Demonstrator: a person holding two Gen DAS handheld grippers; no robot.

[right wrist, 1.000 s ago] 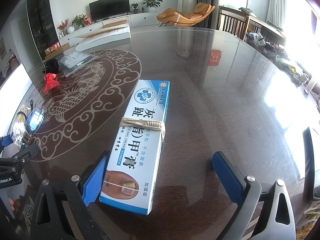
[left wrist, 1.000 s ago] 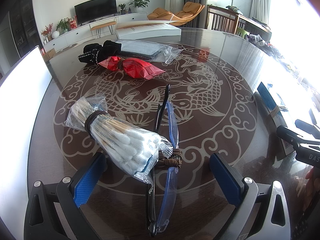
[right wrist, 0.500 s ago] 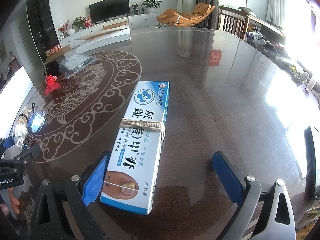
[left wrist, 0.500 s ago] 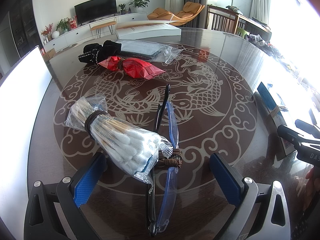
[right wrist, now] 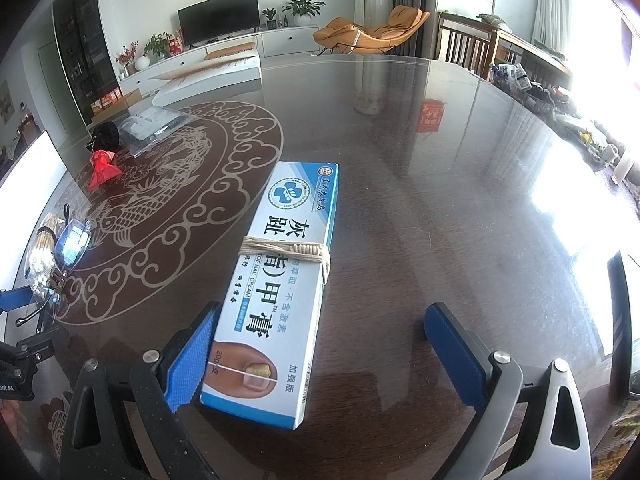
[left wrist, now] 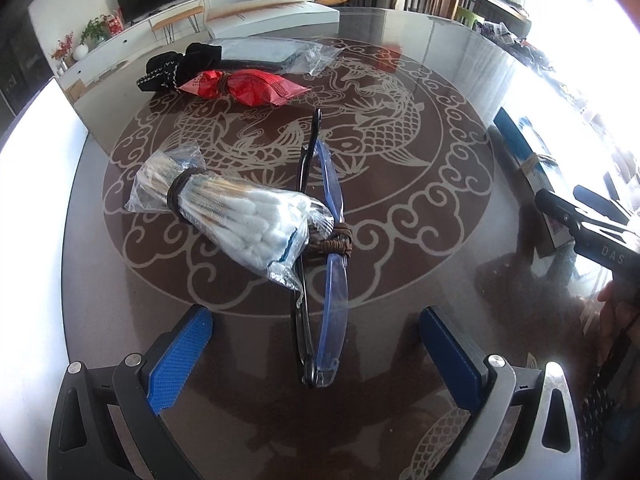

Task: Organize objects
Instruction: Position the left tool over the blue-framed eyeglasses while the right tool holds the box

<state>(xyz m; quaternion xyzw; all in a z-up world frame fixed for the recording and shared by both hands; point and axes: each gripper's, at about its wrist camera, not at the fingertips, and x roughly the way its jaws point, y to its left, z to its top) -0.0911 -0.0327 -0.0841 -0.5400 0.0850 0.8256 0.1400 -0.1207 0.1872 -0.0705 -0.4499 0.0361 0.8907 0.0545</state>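
Note:
A bag of cotton swabs (left wrist: 236,216) lies on the dark round table (left wrist: 440,208), resting against folded blue-lensed glasses (left wrist: 326,248) tied with brown cord. My left gripper (left wrist: 316,344) stands open just short of them, the glasses' near end between its blue pads. In the right wrist view a blue-and-white nail cream box (right wrist: 280,280) bound with pale string lies flat on the table. My right gripper (right wrist: 316,348) is open around the box's near end, its left pad (right wrist: 188,356) close beside the box. The same box (left wrist: 528,160) appears at the right of the left wrist view.
At the table's far side lie a red packet (left wrist: 248,86), a black cloth bundle (left wrist: 176,66) and a clear bag of grey items (left wrist: 276,52). A white panel (left wrist: 36,184) stands at the left edge. A hand (left wrist: 616,312) holds the other gripper at right.
The left wrist view has tilted down slightly, so the swabs and glasses sit higher in frame. The right gripper has barely moved; the box stays put.

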